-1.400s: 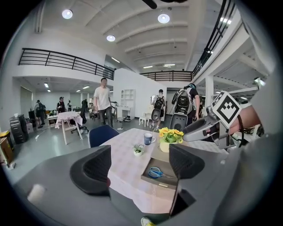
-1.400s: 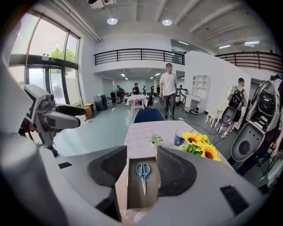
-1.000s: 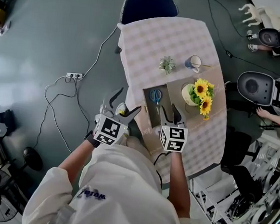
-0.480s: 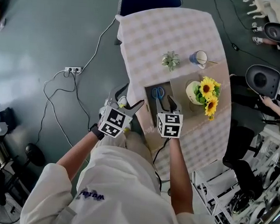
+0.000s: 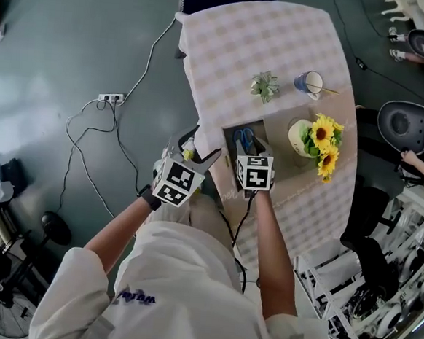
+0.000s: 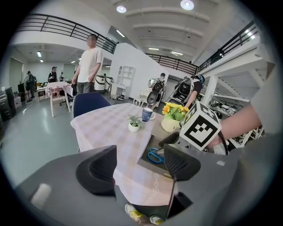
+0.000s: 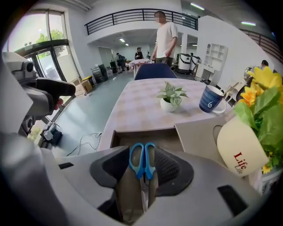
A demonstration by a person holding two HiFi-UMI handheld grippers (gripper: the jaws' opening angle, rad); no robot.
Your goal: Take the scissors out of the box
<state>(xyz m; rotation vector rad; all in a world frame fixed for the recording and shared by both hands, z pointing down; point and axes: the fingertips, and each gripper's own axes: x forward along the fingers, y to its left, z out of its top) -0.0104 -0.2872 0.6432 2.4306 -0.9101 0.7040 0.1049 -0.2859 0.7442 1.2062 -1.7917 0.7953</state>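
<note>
Left gripper (image 6: 139,167) hangs by the table (image 6: 110,126) edge. Its jaws are wide, have just been closing a bit, and have nothing between them. Right gripper (image 7: 142,171) is over the box (image 7: 170,137), jaws partly apart. The blue scissors (image 7: 142,160) lying inside line up in the gap but aren't pinched yet. I'd go straight down, stay centred on the handles, then squeeze.

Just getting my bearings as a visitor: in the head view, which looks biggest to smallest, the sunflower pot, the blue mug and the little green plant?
1. Largest: the sunflower pot, counting its blooms.
2 and 3. The blue mug and the little green plant look about alike, so I would not rank them.
</note>
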